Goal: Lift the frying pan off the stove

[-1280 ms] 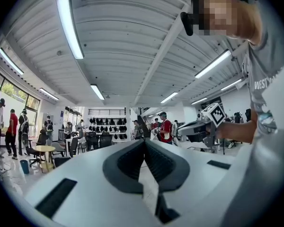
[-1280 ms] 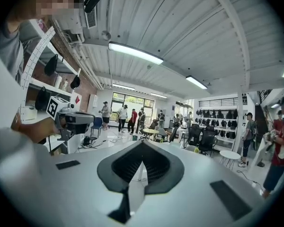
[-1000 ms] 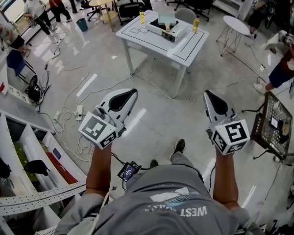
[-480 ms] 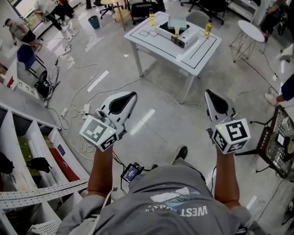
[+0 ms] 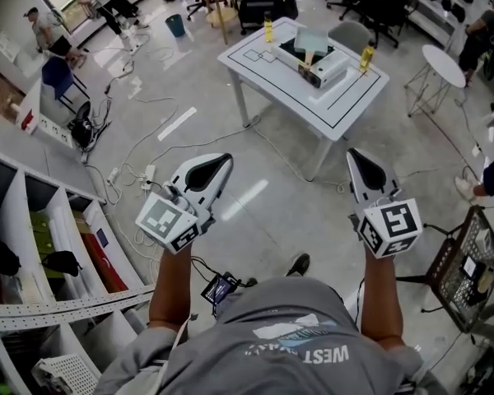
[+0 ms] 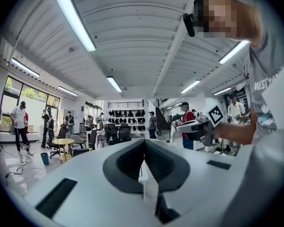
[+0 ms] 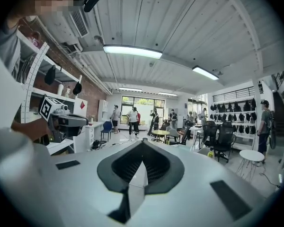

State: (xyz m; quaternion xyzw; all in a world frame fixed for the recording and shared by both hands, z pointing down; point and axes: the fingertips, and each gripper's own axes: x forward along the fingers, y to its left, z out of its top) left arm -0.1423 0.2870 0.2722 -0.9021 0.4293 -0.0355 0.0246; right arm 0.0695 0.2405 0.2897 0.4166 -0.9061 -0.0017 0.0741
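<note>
Claws: two, left claw point(image 5: 221, 158) and right claw point(image 5: 354, 155), both together, empty.
Worktop point(image 5: 263, 68): one, 12 o'clock.
Yellow bottles point(image 5: 268, 30): two, on it.

"WEST" on grey shirt point(image 5: 290, 323)

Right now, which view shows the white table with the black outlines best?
The head view: the white table shows whole, from above. In either gripper view I cannot pick it out for certain.

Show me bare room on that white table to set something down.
The white table is bare along its near edge, in front of the boxy unit. The far side is crowded: the unit between two yellow bottles.
</note>
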